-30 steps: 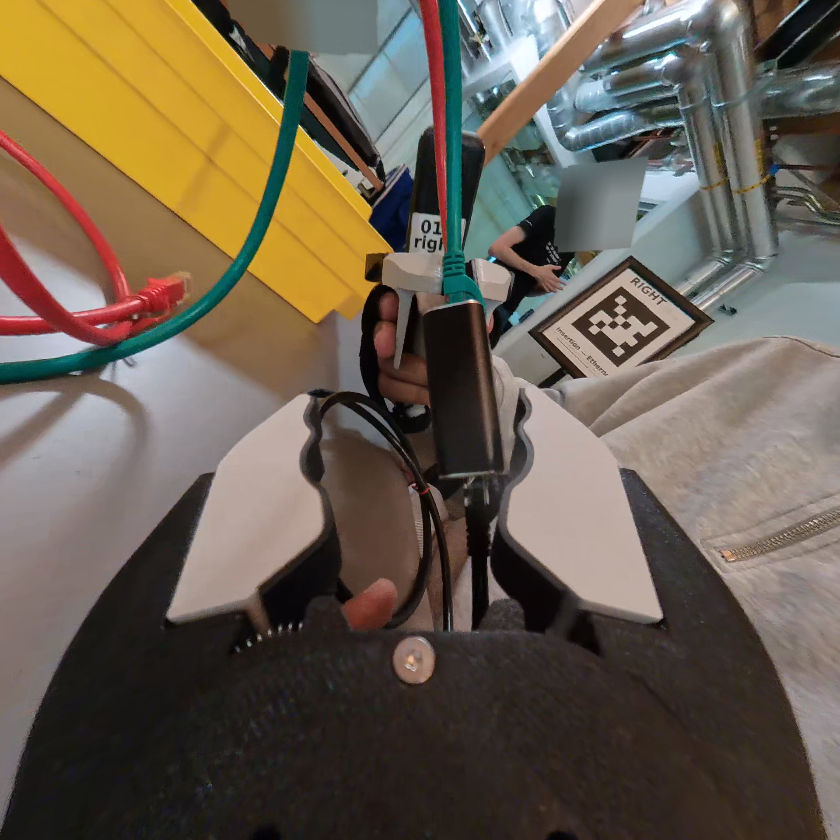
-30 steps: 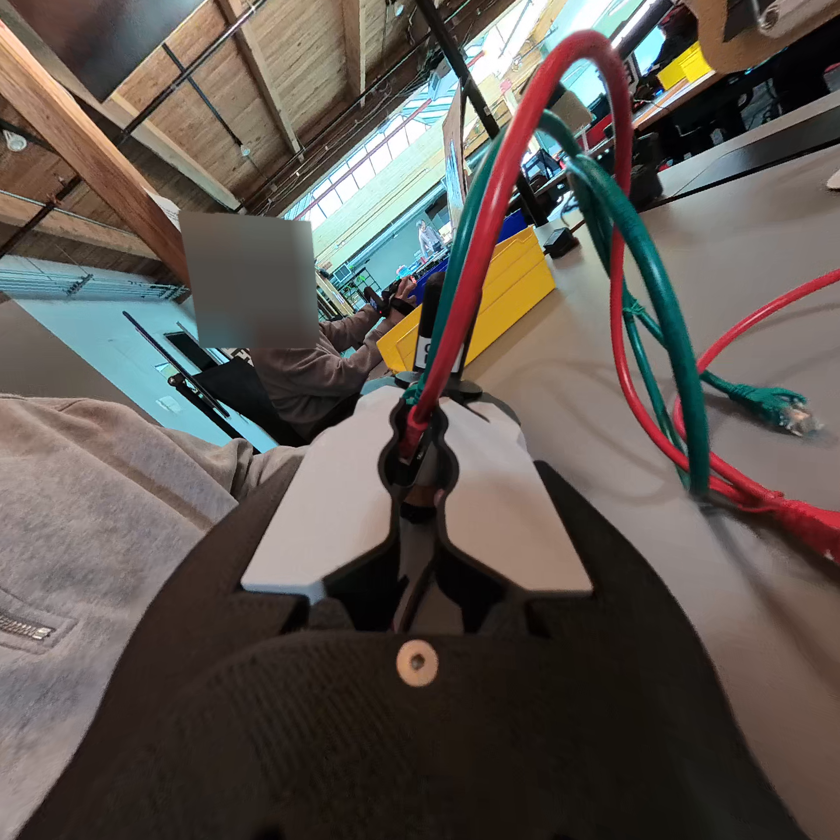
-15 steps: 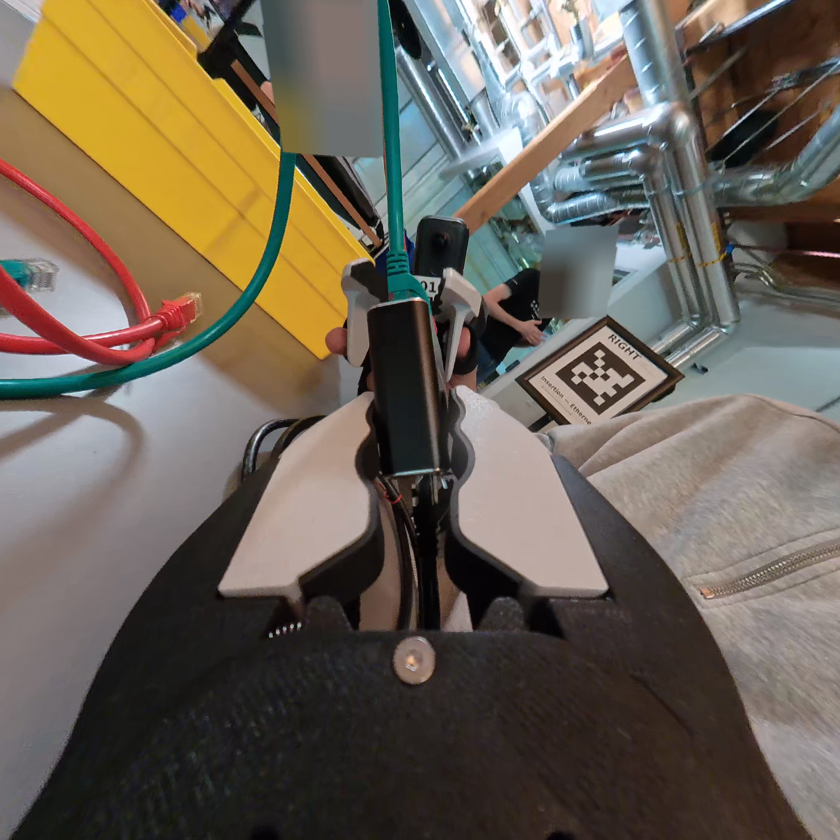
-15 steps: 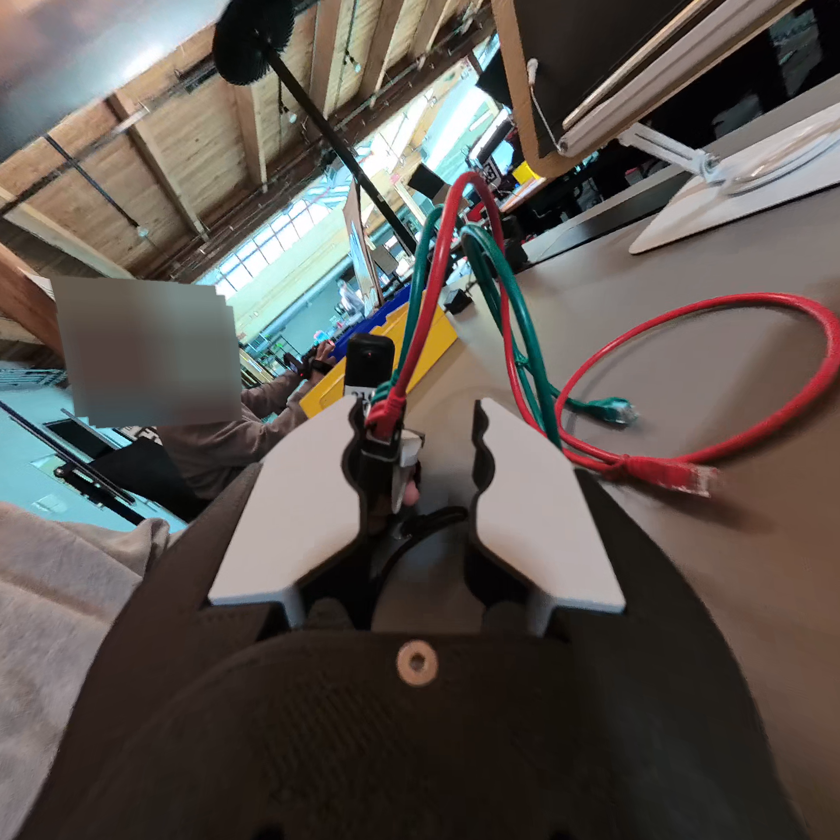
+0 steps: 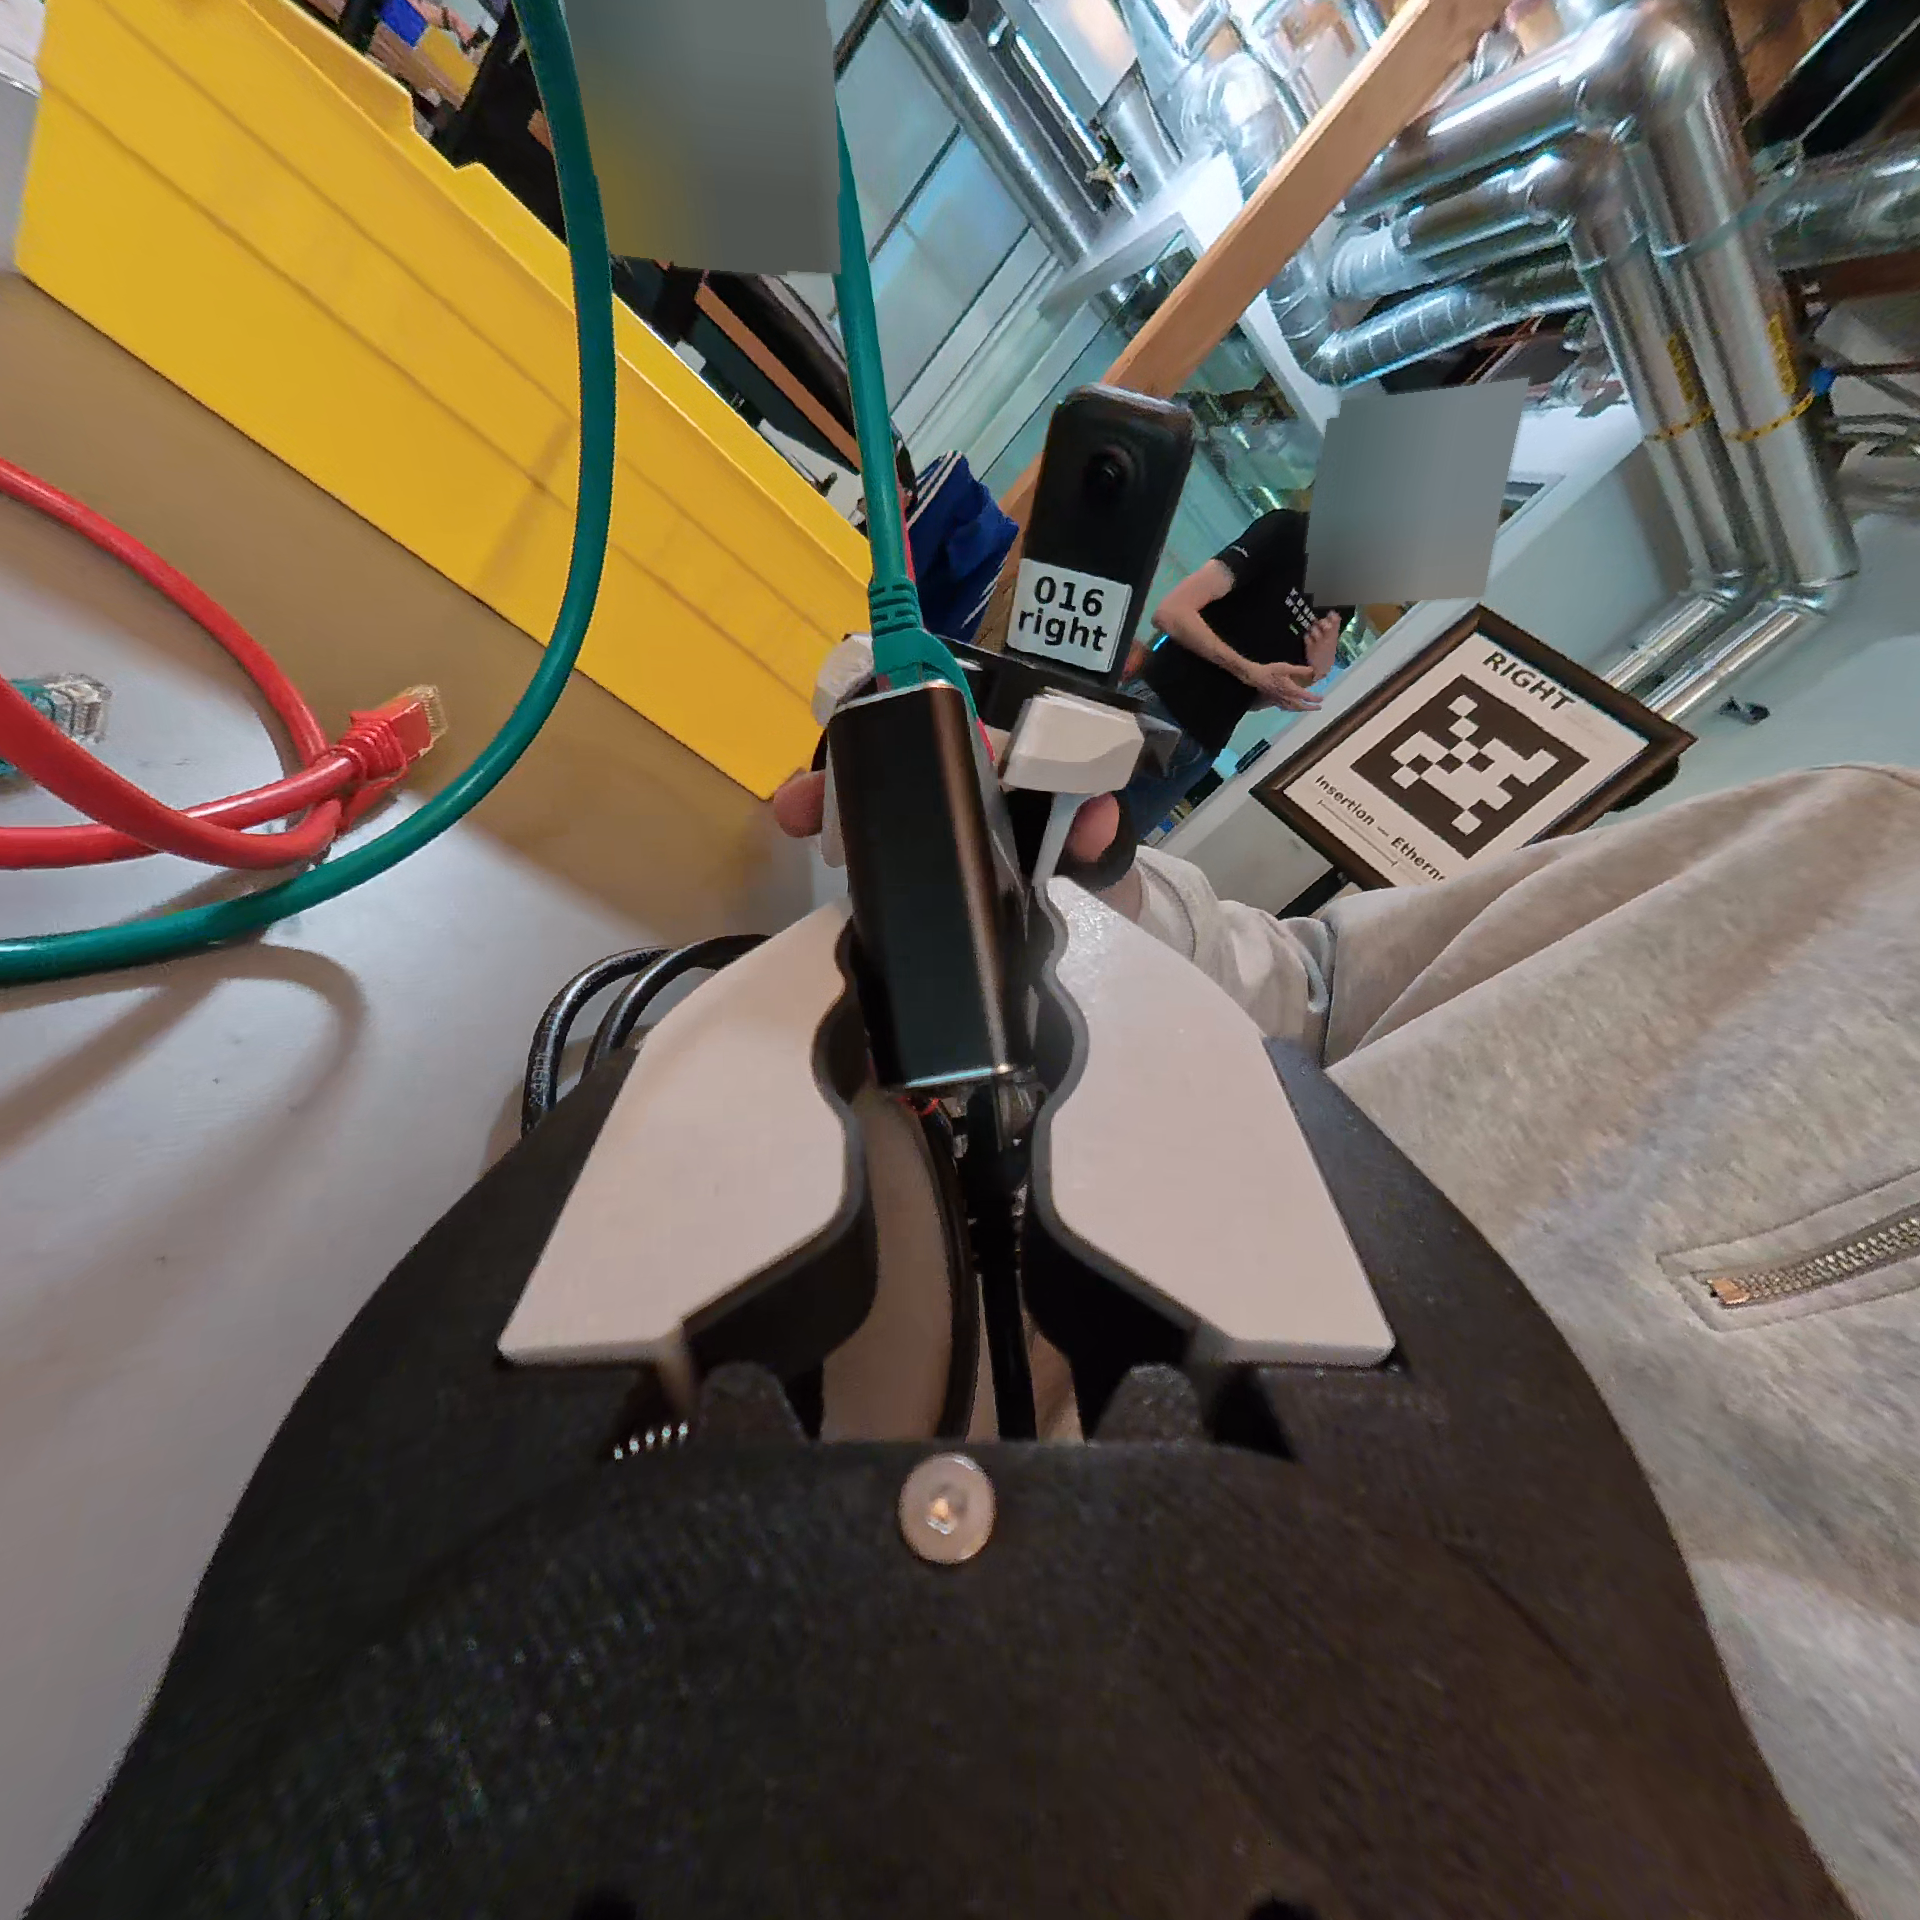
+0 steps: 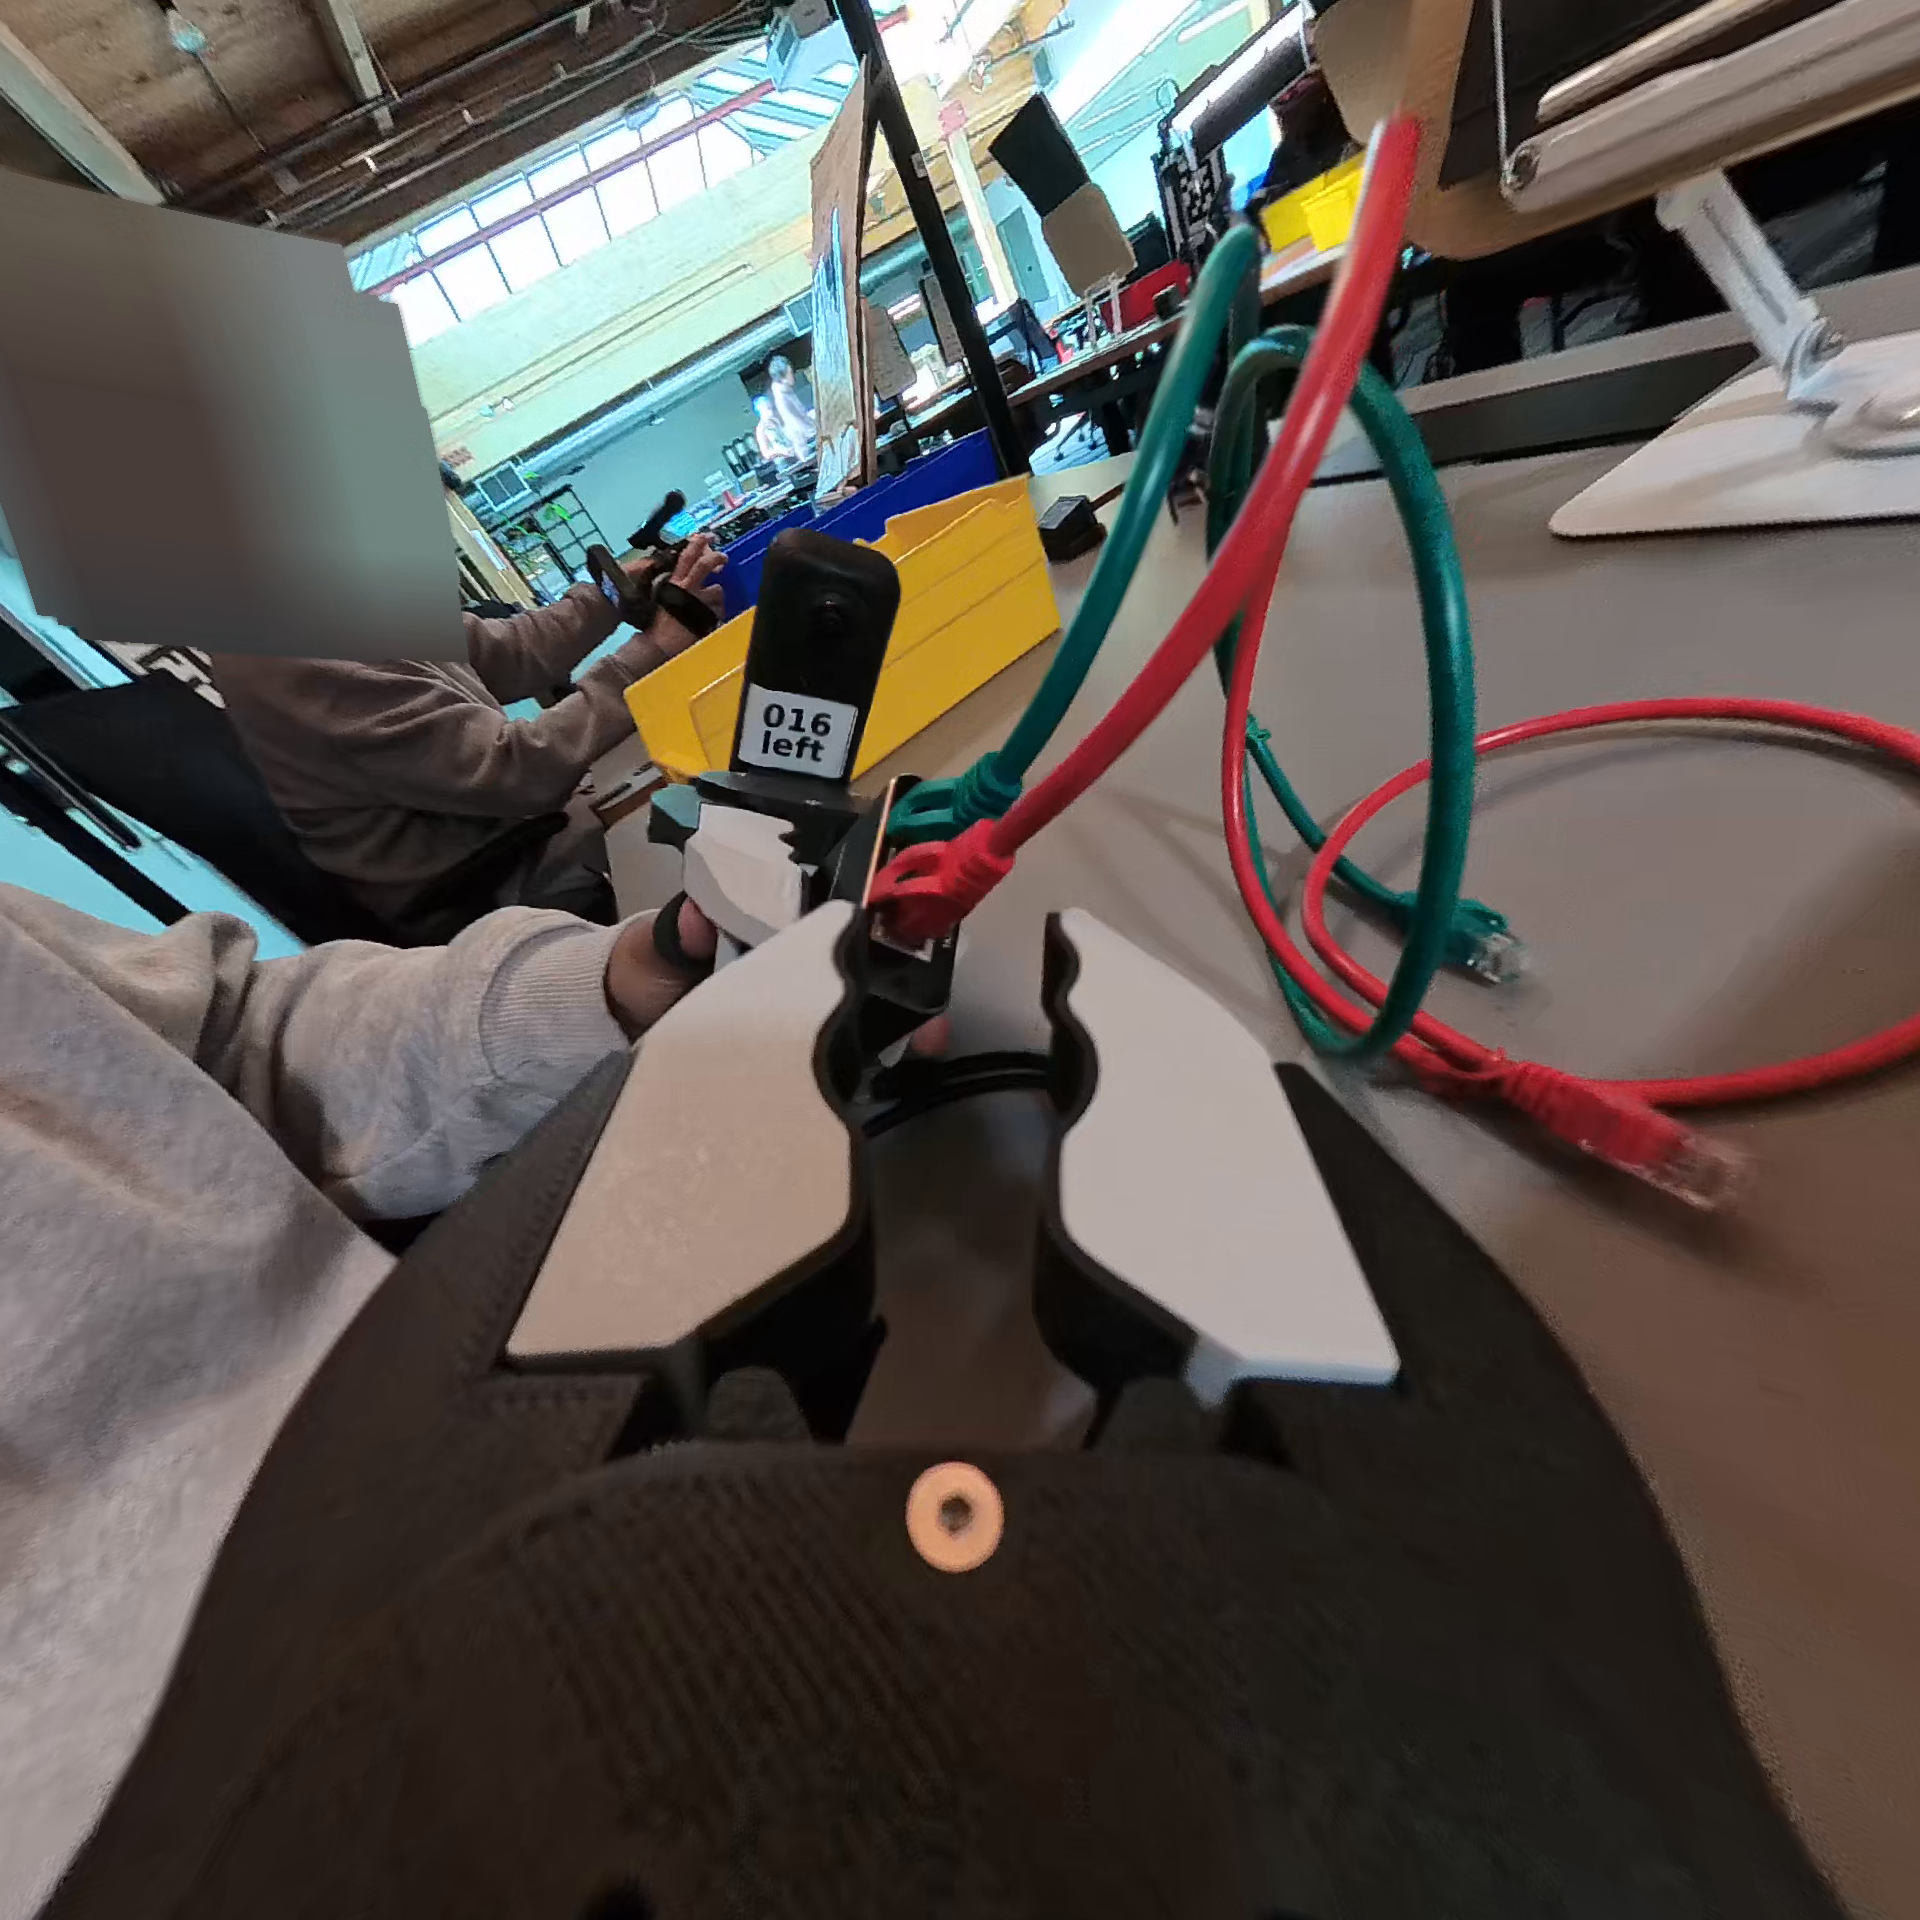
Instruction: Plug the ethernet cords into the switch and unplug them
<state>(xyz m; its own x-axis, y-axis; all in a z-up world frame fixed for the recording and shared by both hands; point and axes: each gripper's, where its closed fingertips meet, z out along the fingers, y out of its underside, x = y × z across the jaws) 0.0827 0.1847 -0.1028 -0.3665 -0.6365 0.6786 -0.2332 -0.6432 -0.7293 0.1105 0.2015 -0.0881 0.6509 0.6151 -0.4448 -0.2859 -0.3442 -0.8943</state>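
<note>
We held the switch (image 5: 925, 883), a slim black box, clenched in the left gripper (image 5: 951, 997), its long axis running straight out along the fingers and tilting a little upward, away from the table (image 5: 208, 1195). Its port end faced away from that gripper and toward the right gripper (image 6: 951, 997), which stood with its jaws parted and nothing between them.

In the right wrist view the green cord (image 6: 1049, 675) and the red cord (image 6: 1143, 665) both sat plugged into that port end, the red plug (image 6: 925, 883) lying lower, at the tip of the right gripper's left-hand finger (image 6: 727, 1122) and just outside the gap. Whether finger and plug touched we could not tell. Both cords arched up and back down to the table, where their free ends lay loose beside a yellow bin (image 6: 935, 623).

We judged the plugging done and the unplugging next. The right gripper was the nearer one to the plugs; the red plug lay just ahead and slightly to the left of its open gap. The pull would have to run along the switch's long axis, away from the left gripper, or the plug might bind in its port.
</note>
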